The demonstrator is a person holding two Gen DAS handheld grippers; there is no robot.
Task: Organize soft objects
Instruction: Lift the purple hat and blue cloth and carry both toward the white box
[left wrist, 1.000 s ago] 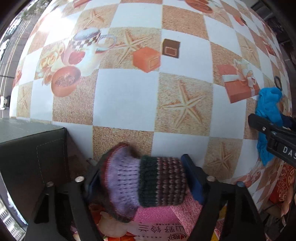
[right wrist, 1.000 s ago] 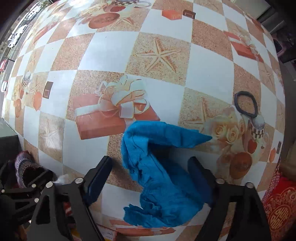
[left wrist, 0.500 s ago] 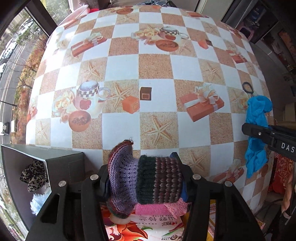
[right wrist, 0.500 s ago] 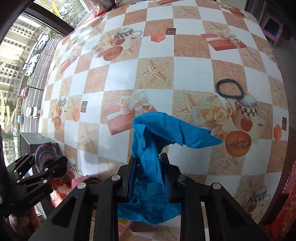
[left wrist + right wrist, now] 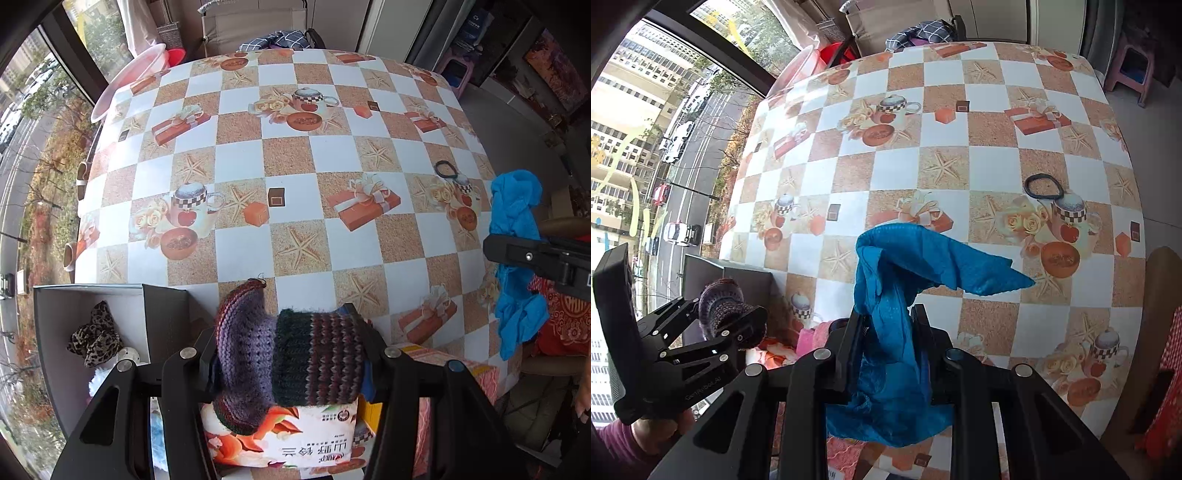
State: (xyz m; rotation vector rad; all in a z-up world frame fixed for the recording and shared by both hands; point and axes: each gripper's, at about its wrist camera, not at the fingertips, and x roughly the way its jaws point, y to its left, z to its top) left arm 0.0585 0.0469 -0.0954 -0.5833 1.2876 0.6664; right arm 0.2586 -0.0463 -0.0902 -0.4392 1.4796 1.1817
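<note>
My left gripper [image 5: 288,347] is shut on a purple and dark striped knitted piece [image 5: 291,358] and holds it well above the table's near edge; it also shows in the right wrist view [image 5: 724,310]. My right gripper [image 5: 886,325] is shut on a blue cloth [image 5: 908,280], which hangs from its jaws above the table; the cloth also shows at the right of the left wrist view [image 5: 517,236]. An open dark box [image 5: 48,325] at lower left holds a leopard-print scrunchie [image 5: 94,338] and a white fluffy item [image 5: 99,376].
The round table [image 5: 240,177] has a checkered printed cloth. A black hair tie [image 5: 1043,186] lies on it at the right. A printed carton [image 5: 288,435] and pink fabric [image 5: 809,338] sit below the grippers. Chairs and a pink stool [image 5: 1134,66] stand beyond.
Both grippers have risen high above the table with their loads. The right gripper closed on the blue cloth and lifted it. The open box has come into view.
</note>
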